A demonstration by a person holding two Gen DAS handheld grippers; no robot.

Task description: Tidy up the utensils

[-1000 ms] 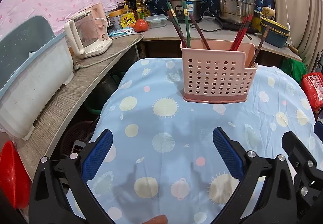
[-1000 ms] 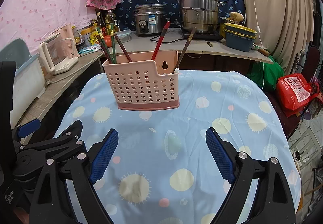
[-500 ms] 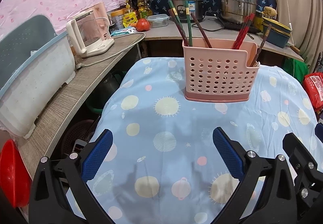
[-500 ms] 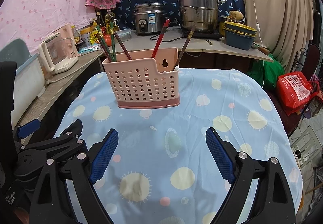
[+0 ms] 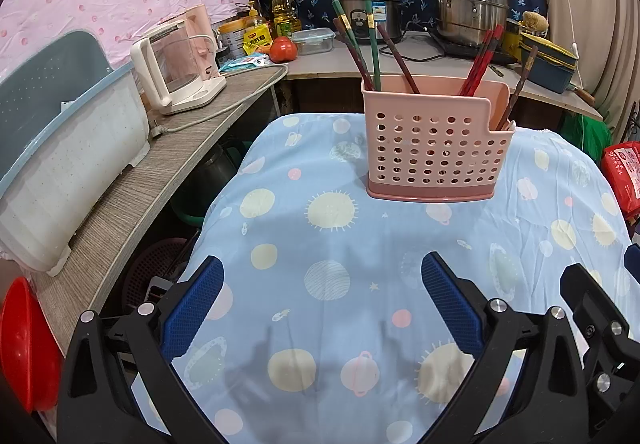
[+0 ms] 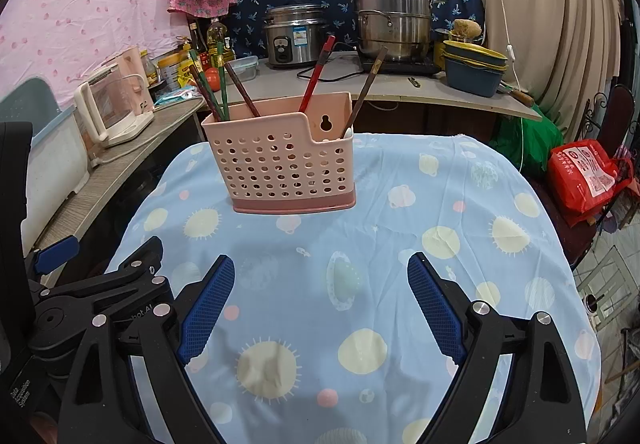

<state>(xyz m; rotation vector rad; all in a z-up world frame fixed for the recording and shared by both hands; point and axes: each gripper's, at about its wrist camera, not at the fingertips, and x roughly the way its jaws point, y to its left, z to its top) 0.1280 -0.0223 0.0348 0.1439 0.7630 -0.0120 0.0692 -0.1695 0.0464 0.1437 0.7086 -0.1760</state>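
A pink perforated utensil holder [image 5: 434,147] [image 6: 282,163] stands upright near the far end of a table with a blue patterned cloth [image 5: 360,252] [image 6: 380,236]. Green and brown chopsticks [image 5: 362,43] [image 6: 214,83] lean in its left compartment, red ones [image 5: 480,59] [image 6: 316,77] in the middle, a brown one [image 5: 518,87] [image 6: 366,87] on the right. My left gripper [image 5: 322,296] hovers open over the near cloth, nothing between its blue pads. My right gripper [image 6: 320,292] is open and empty too, beside the left one.
A grey counter [image 5: 132,195] runs along the left with a kettle [image 5: 176,63] and a white tub [image 5: 68,163]. Behind the table a shelf holds a rice cooker [image 6: 294,35], a steel pot [image 6: 392,15] and blue bowls [image 6: 474,69]. A red bag [image 6: 586,179] sits right.
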